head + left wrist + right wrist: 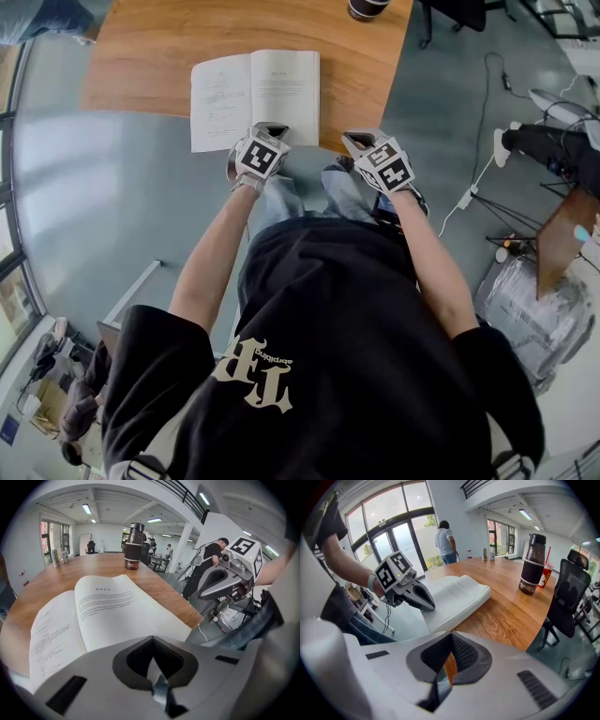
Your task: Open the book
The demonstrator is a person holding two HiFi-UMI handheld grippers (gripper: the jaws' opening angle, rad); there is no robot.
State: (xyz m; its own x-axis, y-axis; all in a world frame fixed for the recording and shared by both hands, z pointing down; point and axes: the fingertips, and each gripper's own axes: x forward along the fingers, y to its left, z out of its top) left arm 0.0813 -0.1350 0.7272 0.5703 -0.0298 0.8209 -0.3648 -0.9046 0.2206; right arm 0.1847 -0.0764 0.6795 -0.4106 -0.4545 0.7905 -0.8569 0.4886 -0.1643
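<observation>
**A:** Book (255,98), where?

**B:** Open and flat at the near edge of the desk (141,56), pages up. White matte paper with printed lines on both pages. The spine is a shallow valley down the middle. The left page's near corner pokes out past the desk rim.

**A:** Desk surface?

**B:** Warm wood grain, smooth, with a rounded near-right corner. The far end carries a dark cylindrical flask (366,7), well apart from the book.

**A:** Left tongs (272,128)?

**B:** Grey moulded plastic, blunt beak shape. Jaws together with nothing between them, their textured inner faces meeting at the tip. The beak sits at the near edge of the right page. Whether it touches the paper, cannot tell.

**A:** Right tongs (356,141)?

**B:** Same build. Jaws together and empty, with only a sliver of desk wood showing through the slit. Held at the desk's near-right corner, just right of the book and apart from it.

**A:** Room to move?

**B:** Bare wood to the left, right and far side of the book. Smooth grey floor (75,206) lies open on the near left. On the right, a black office chair (565,602) stands near the side of the desk. Cables (473,178) trail on the floor farther right.
</observation>
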